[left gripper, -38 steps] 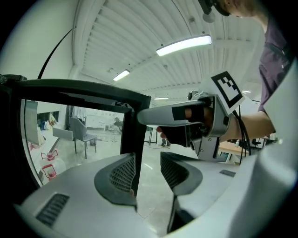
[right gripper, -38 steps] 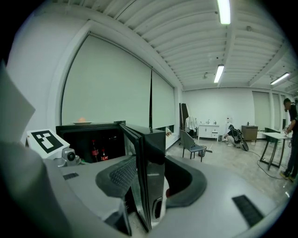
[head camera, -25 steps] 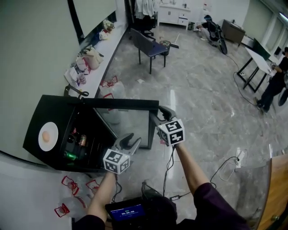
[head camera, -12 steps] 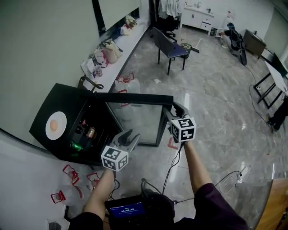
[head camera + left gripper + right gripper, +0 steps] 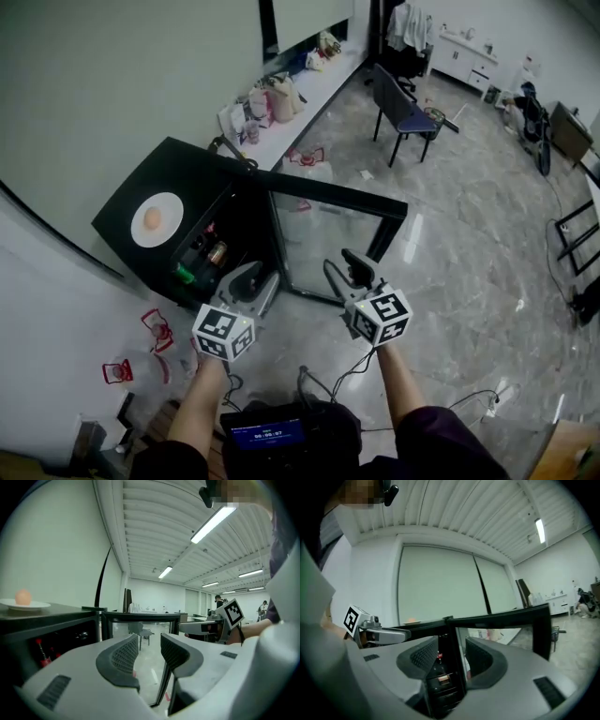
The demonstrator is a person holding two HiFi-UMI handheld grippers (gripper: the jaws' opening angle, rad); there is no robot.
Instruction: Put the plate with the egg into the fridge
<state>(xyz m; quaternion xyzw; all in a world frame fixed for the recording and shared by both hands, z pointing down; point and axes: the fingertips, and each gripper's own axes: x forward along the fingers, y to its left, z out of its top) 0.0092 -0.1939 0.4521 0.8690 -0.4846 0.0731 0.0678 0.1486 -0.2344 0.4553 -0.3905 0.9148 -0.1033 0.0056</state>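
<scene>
The left gripper (image 5: 255,279) is hanging with its jaws apart and nothing between them; in the left gripper view (image 5: 149,641) only floor and the door frame are showing through the gap. The right gripper (image 5: 339,264) is likewise standing released and empty. In the right gripper view (image 5: 452,648) the dark edge of the door is lining up with the gap, but it is lying beyond the pads, not pinched by them.

At about twelve o'clock from both grippers in the head view, the glass door (image 5: 328,234) of the black fridge (image 5: 183,169) is standing swung wide open. The shelves (image 5: 202,258), holding a few cans and bottles, are lying exposed at about eleven o'clock from the left gripper.

The plate (image 5: 169,208) with the egg (image 5: 153,219) is sitting on the fridge's top, at about ten o'clock from the left gripper and well apart from both tools. The left gripper view is showing it at nine o'clock, the plate (image 5: 37,605) level and the egg (image 5: 22,596) resting on it.

So the opening step is looking done. The plate is not yet being touched: it is waiting to be grasped by its rim, carried level down to a shelf and set inside, and the door is waiting to be closed.
</scene>
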